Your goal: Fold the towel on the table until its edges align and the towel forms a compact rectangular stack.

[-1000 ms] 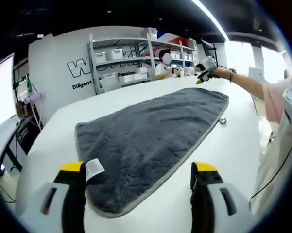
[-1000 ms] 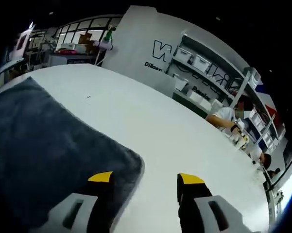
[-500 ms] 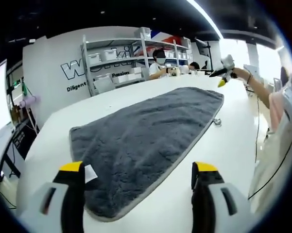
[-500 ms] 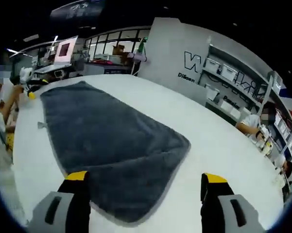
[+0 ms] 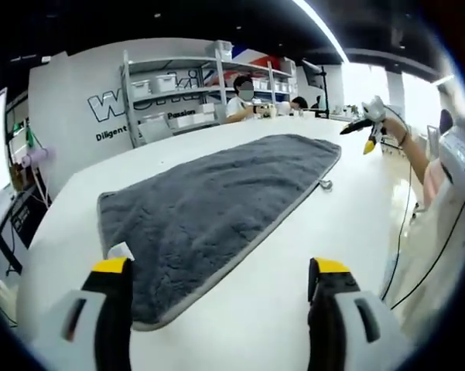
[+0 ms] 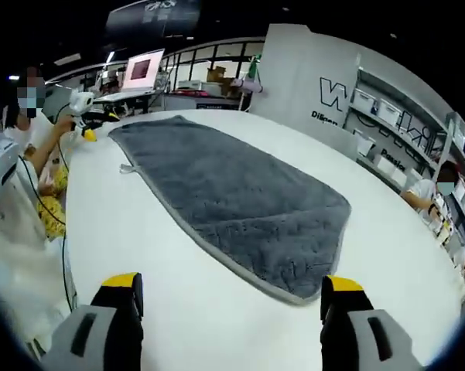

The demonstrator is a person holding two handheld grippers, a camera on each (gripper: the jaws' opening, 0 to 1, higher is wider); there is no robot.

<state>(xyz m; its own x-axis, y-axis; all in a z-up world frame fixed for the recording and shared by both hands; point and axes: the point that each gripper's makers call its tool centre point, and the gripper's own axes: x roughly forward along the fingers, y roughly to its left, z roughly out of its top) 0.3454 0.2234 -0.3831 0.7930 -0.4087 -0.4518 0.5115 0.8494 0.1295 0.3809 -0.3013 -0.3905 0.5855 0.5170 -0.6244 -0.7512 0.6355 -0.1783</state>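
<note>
A dark grey towel (image 5: 217, 193) with a pale hem lies flat and spread out on the white table (image 5: 294, 255); a white label (image 5: 117, 251) sticks out at its near corner and a small loop (image 5: 323, 184) at its right edge. My left gripper (image 5: 214, 270) hovers open above the towel's near end, nothing between its jaws. In the right gripper view the same towel (image 6: 232, 193) stretches away, and my right gripper (image 6: 230, 284) is open above bare table just short of the towel's near end. The other gripper (image 5: 367, 127) shows far right, held by a hand.
Shelves with white bins (image 5: 178, 85) stand behind the table. People sit at the far edge (image 5: 244, 100). A person stands at the table's side (image 6: 15, 154), with a cable (image 6: 58, 239) hanging down. Desks and a monitor (image 6: 143, 73) stand further off.
Both cameras have pulled back and up, so the whole towel now shows. The right gripper, earlier over the towel's corner, now hangs over bare table before it. The towel lies as before.
</note>
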